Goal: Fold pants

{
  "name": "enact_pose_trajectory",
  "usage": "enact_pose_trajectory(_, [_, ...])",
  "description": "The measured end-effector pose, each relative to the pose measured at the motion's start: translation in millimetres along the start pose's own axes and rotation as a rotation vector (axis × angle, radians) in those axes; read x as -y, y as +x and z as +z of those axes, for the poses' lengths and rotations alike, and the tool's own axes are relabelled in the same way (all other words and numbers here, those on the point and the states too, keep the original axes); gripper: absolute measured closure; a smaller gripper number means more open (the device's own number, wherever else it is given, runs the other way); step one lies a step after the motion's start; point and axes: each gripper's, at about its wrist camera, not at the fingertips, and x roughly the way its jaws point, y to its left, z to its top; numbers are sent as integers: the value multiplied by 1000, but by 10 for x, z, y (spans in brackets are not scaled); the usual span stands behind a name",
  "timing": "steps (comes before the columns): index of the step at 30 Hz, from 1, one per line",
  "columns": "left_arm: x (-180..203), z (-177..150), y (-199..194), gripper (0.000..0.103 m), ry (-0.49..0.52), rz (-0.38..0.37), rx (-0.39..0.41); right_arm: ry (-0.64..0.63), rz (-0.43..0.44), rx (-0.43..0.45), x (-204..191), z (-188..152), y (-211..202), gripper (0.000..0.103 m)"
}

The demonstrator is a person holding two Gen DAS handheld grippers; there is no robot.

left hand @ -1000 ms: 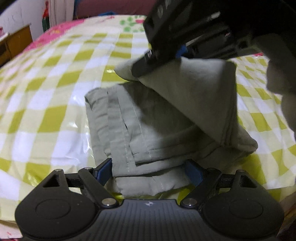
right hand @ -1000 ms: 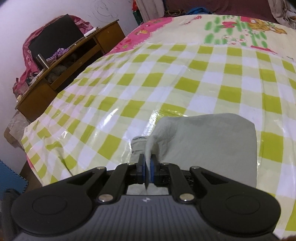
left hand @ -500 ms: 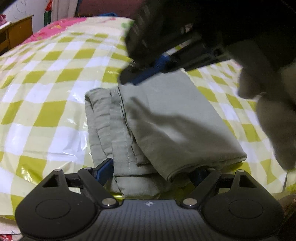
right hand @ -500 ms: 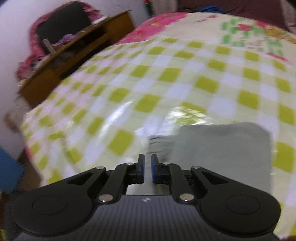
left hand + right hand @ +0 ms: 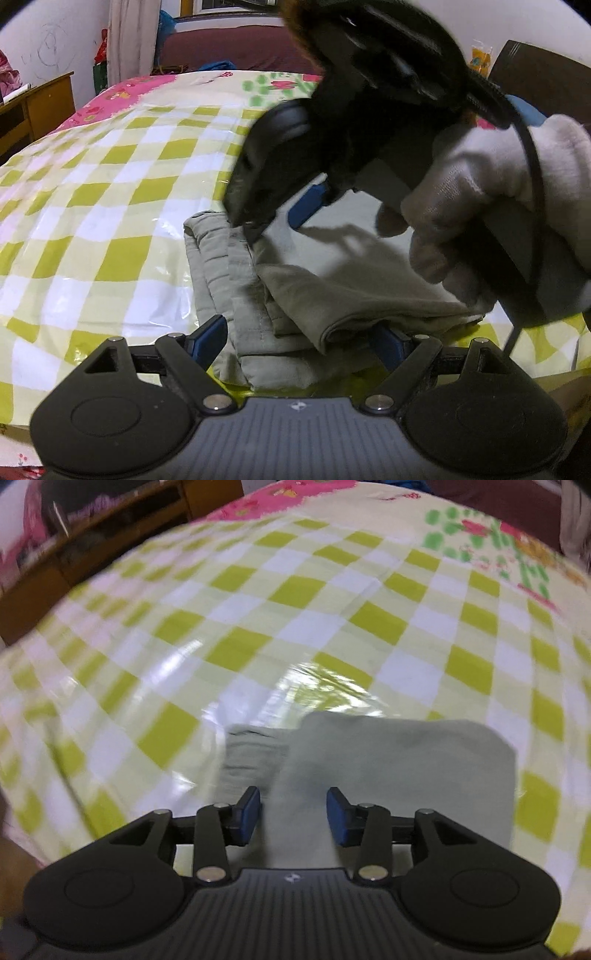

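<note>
The grey-green pants (image 5: pixel 295 295) lie folded in a compact stack on the checked bed cover (image 5: pixel 110 221). My left gripper (image 5: pixel 299 341) is open, its fingers on either side of the stack's near edge. My right gripper (image 5: pixel 280 221) is seen from the left wrist view, held in a gloved hand just above the stack's top layer. In the right wrist view the right gripper (image 5: pixel 293 821) is open and empty above the folded pants (image 5: pixel 388 768).
The yellow-and-white checked cover (image 5: pixel 258 627) spreads left and behind the pants. A wooden desk (image 5: pixel 33 107) stands at the far left. A dark red sofa or headboard (image 5: pixel 236 48) is at the back. A dark chair back (image 5: pixel 535 85) is at right.
My right gripper laid the top fold down on the stack, opened and let go of the cloth, then lifted slightly. My left gripper stayed open at the near edge.
</note>
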Motion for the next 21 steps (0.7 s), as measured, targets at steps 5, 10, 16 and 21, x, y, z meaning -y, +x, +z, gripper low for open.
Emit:
enact_pose_trajectory(5, [17,-12,-80,7,-12,-28,3,52,65,11,195,-35,-94,93])
enact_pose_trajectory(10, [56,28,-145,7,-27,-24,20,65,139,45,269,-45,-257,97])
enact_pose_trajectory(16, [197,119,31,5,-9,-4,3,143,230,77,427,-33,-400,97])
enact_pose_trajectory(21, [242,242,214,53,5,11,-29,160,268,94,488,-45,-463,97])
